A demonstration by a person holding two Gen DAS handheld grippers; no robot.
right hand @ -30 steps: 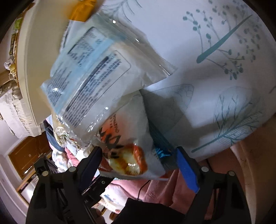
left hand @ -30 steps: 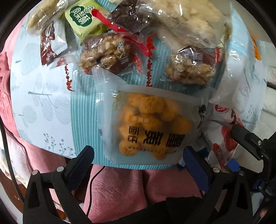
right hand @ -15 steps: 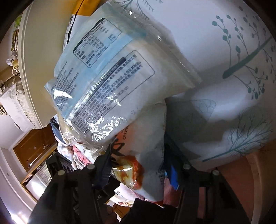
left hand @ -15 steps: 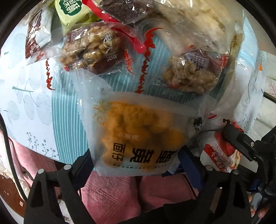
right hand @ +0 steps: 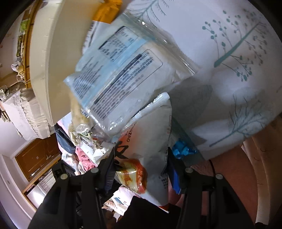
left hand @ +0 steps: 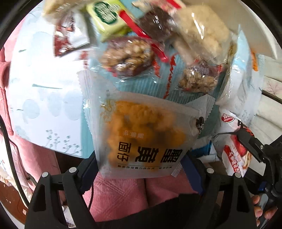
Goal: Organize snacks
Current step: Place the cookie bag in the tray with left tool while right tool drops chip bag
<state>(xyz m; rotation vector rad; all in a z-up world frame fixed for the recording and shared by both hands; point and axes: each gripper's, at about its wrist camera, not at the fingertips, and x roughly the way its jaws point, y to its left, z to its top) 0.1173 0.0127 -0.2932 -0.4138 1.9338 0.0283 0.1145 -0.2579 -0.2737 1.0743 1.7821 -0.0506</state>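
The left gripper (left hand: 139, 169) is clamped on the lower edge of a frosted pouch of orange fried snacks (left hand: 144, 133), lifted above the leaf-print tablecloth (left hand: 44, 98). The right gripper (right hand: 141, 169) pinches a white packet with a red-orange picture (right hand: 149, 151) at the table's near edge. Most work looks undone: the walnut-cluster packets (left hand: 128, 56) and the green wrapped bar (left hand: 107, 15) lie jumbled behind.

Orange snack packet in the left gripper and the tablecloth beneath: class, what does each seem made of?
Orange snack packet: frosted translucent plastic film; contents show through, edges zigzag-cut. Tablecloth: probably smooth printed vinyl or coated fabric, light sheen; uncertain. Left gripper holds the packet.
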